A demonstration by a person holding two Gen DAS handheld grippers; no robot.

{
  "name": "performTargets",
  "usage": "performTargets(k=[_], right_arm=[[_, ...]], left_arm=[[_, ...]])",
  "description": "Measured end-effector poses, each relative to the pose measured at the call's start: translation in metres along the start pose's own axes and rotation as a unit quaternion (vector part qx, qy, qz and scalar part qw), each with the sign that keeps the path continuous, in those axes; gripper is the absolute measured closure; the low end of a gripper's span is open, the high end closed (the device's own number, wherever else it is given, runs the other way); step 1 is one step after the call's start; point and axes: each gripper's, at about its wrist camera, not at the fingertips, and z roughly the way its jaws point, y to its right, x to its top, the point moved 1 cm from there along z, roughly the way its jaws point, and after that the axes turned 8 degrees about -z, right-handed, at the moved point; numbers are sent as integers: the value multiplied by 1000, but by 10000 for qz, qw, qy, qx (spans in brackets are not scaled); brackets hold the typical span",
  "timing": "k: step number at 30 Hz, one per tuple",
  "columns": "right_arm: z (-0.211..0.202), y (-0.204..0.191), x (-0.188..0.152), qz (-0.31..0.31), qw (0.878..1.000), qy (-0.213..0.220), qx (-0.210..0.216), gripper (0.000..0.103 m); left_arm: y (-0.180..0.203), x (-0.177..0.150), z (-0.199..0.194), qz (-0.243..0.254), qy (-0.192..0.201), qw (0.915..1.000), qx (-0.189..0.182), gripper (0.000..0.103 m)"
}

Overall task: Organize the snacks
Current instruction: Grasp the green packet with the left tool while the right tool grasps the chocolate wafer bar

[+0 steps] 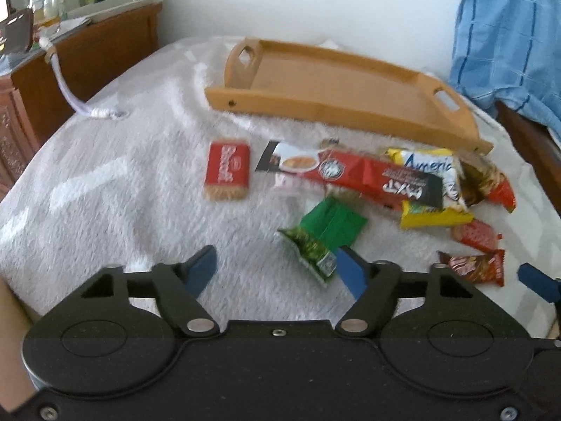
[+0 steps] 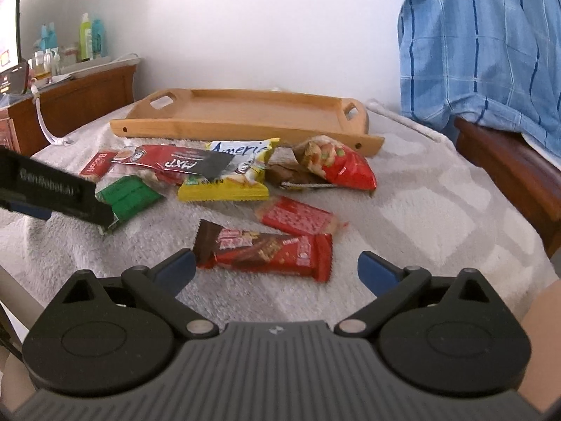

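Observation:
Several snack packets lie on a white fluffy blanket [image 1: 105, 193] in front of an empty wooden tray [image 1: 333, 80], also in the right wrist view [image 2: 245, 112]. My left gripper [image 1: 277, 270] is open; a green packet [image 1: 326, 235] lies just ahead, near its right finger. My right gripper [image 2: 277, 266] is open, with a red-brown chocolate bar [image 2: 266, 251] between its fingertips on the blanket. Further out lie a red Biscoff packet [image 1: 228, 170], a long red MXT pack [image 1: 357, 173], a yellow packet [image 2: 231, 172], a red wafer packet [image 2: 298, 215] and a red crisp bag [image 2: 336, 165].
A blue checked shirt [image 2: 491, 42] hangs over a wooden chair back [image 2: 508, 165] at the right. A wooden sideboard [image 1: 87, 52] with bottles stands at the left. The left gripper's body [image 2: 52, 189] shows at the left of the right wrist view.

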Motion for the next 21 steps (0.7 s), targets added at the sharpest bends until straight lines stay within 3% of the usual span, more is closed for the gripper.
performTargets(k=[2, 7, 17, 19, 21], right_arm=[[2, -1, 1, 39, 10000, 28, -7, 0], [4, -3, 5, 139, 9998, 113, -64, 1], [13, 0, 7, 397, 9990, -118, -195, 15], [14, 1, 6, 444, 9988, -135, -150, 20], [13, 1, 7, 454, 9988, -112, -113, 34]], left_arm=[[4, 2, -1, 125, 50, 9999, -86, 44], [18, 1, 2, 433, 222, 9986, -219, 44], [37, -7, 22, 899, 121, 9958, -82, 43], [38, -9, 20, 994, 166, 9949, -64, 51], [37, -9, 17, 1002, 141, 9948, -107, 55]])
